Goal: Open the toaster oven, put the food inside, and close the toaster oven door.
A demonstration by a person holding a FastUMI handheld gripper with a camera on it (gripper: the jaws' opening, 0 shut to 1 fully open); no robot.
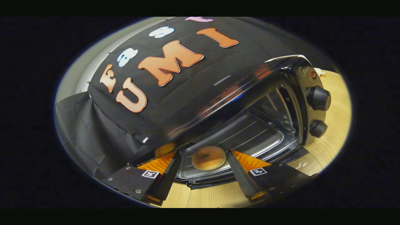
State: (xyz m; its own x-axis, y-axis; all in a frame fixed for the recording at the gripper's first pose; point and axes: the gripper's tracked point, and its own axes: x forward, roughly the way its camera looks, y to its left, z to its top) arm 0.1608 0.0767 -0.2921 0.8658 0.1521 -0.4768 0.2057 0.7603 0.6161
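Note:
The black toaster oven [243, 84] stands on a wooden table with its door [212, 183] folded down in front. A round, golden-brown doughnut-like piece of food [208, 157] lies at the front of the metal tray [253, 137] inside the oven. My gripper [203, 153] is open, with one black finger on each side of the food. The left finger [170, 175] stands clearly apart from the food, and the right finger [238, 175] is very close to it. Neither finger visibly presses on it.
Two black knobs [318, 98] [318, 128] sit on the oven's right-hand panel. Light wooden table [332, 125] runs to the right of the oven and below the door. Black cloth [93, 125] hangs behind and left of the oven.

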